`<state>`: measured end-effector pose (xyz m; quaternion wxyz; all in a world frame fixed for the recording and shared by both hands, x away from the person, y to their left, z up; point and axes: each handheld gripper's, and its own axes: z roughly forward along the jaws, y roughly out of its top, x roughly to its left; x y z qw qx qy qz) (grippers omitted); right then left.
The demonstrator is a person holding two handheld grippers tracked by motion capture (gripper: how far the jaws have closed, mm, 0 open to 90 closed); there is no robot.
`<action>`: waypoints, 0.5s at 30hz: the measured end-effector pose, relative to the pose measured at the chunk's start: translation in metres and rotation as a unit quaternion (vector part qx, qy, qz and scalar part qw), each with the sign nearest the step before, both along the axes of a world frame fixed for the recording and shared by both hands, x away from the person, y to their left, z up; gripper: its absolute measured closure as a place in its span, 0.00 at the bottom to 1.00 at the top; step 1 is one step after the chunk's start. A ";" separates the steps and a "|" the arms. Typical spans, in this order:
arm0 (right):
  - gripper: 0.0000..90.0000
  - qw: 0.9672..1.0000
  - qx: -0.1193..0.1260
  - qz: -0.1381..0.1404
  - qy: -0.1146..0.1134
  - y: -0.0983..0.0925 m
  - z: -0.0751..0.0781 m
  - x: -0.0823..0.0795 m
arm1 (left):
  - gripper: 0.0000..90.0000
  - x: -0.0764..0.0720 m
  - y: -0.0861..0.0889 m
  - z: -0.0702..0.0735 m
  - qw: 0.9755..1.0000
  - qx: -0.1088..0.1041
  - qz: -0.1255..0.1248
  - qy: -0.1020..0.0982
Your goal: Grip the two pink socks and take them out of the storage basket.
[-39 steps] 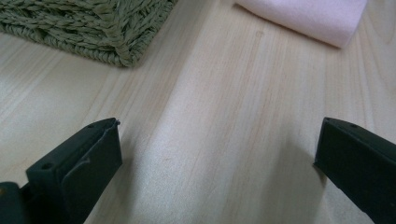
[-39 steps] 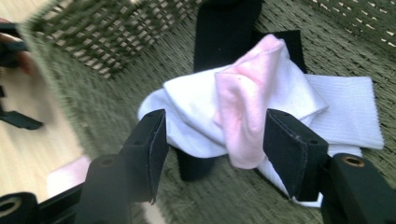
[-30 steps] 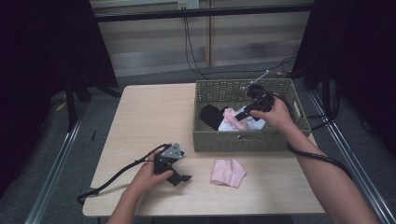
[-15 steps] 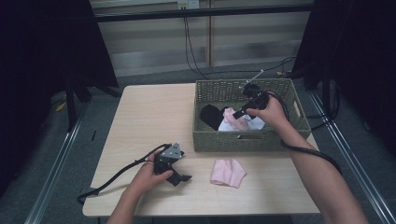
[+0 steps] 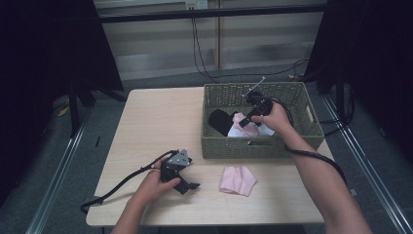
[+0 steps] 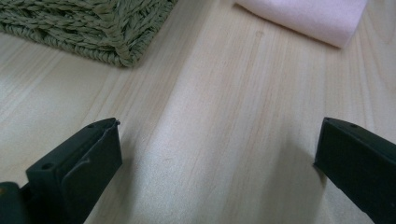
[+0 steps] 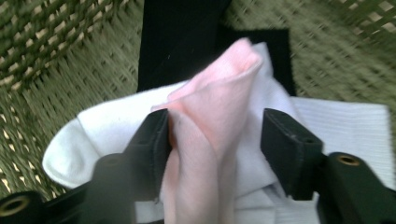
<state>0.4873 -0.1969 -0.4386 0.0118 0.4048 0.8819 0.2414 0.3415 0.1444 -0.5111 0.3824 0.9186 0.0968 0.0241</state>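
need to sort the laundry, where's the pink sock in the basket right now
In the high view the pink sock lies inside the woven basket at the table's right, on a white sock beside a black one, between the right gripper's jaws.

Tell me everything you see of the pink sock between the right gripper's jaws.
The pink sock is soft, fuzzy-looking knit fabric, pale pink, bunched into an upright fold with a rounded peak. It sits inside the woven green basket, on top of a white sock that lies over a black garment. The right gripper straddles it: one jaw touches the fold's side, while the other stands apart from it, so it is not yet clamped. The jaws have just been closing around it.
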 end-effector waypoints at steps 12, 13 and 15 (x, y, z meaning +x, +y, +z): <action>0.90 0.999 0.027 0.018 0.011 -0.006 0.013 -0.010 | 0.00 0.000 0.000 0.000 1.000 0.000 0.000 0.000; 0.90 0.999 0.033 0.016 0.008 -0.008 0.015 -0.011 | 0.00 0.000 0.000 0.000 1.000 0.000 0.000 0.000; 0.91 0.999 0.039 0.015 0.007 -0.010 0.020 -0.013 | 0.00 0.000 0.000 0.000 1.000 0.000 0.000 0.000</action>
